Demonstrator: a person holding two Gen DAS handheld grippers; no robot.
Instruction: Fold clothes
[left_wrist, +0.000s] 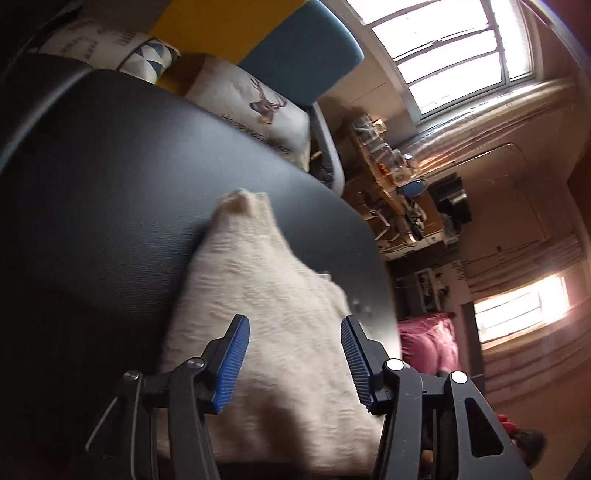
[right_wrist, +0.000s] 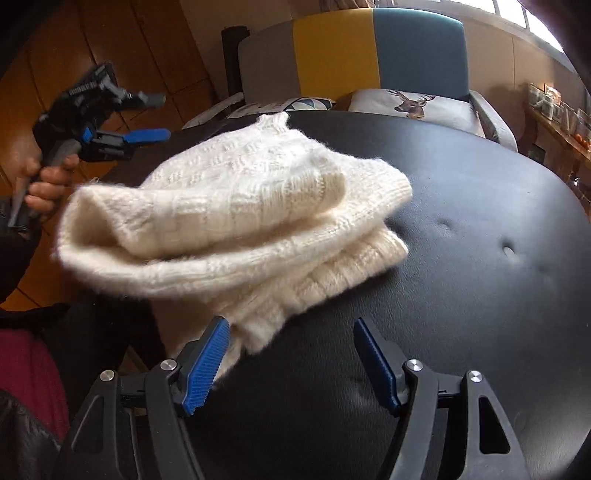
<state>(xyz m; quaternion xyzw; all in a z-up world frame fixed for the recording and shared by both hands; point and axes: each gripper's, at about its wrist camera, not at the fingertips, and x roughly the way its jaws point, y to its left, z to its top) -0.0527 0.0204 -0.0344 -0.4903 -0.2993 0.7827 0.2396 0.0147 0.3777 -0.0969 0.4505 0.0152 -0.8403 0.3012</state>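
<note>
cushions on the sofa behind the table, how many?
2. A deer-print cushion lies on the seat below the teal back panel; a triangle-pattern cushion lies to its left, below the yellow panel. The table edge may hide more.

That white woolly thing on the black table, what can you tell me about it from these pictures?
The cream knitted sweater looks like thick, fuzzy wool with a ribbed, textured stitch. It is folded into a bundle of several layers, with a rolled fold facing the near left and ribbed edges to the right. It lies on the black padded table, its left part reaching past the table's edge. Neither gripper holds it: the right gripper is open, one finger close by its near corner, and the left gripper is open above it.
</note>
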